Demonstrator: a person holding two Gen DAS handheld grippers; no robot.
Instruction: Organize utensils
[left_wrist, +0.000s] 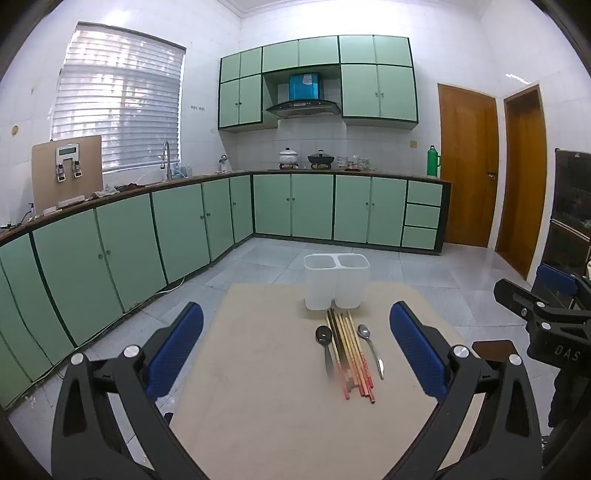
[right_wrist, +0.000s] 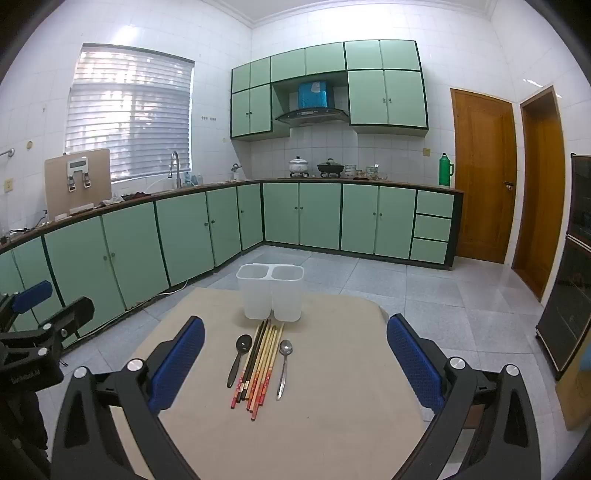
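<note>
- A beige bench (right_wrist: 332, 424) fills the foreground of a kitchen with green cabinets; every task item lies on it, none yet sorted.
- One white utensil holder (right_wrist: 270, 291) stands upright at the far edge of the bench. It has two compartments side by side, and both look empty.
- The left tool (left_wrist: 295, 347) hangs above the near edge of the bench, its blue pads spread wide with nothing between them.
- The right tool (right_wrist: 295, 350) hangs beside it, its pads likewise spread wide and empty.
- One bundle of chopsticks (right_wrist: 258, 363) lies just in front of the holder, tips towards it. About eight sticks, a mix of pale and dark; the exact count is hard to tell where they overlap.
- One black spoon (right_wrist: 238, 358) lies just left of the bundle, bowl towards the holder.
- One metal spoon (right_wrist: 283, 363) lies just right of the bundle, bowl towards the holder.
- The first step is probably lifting one utensil. To do it well, narrow a tool around a single handle clear of its neighbours, lift it level, then tip it upright over one compartment, keeping spoons and chopsticks apart.
</note>
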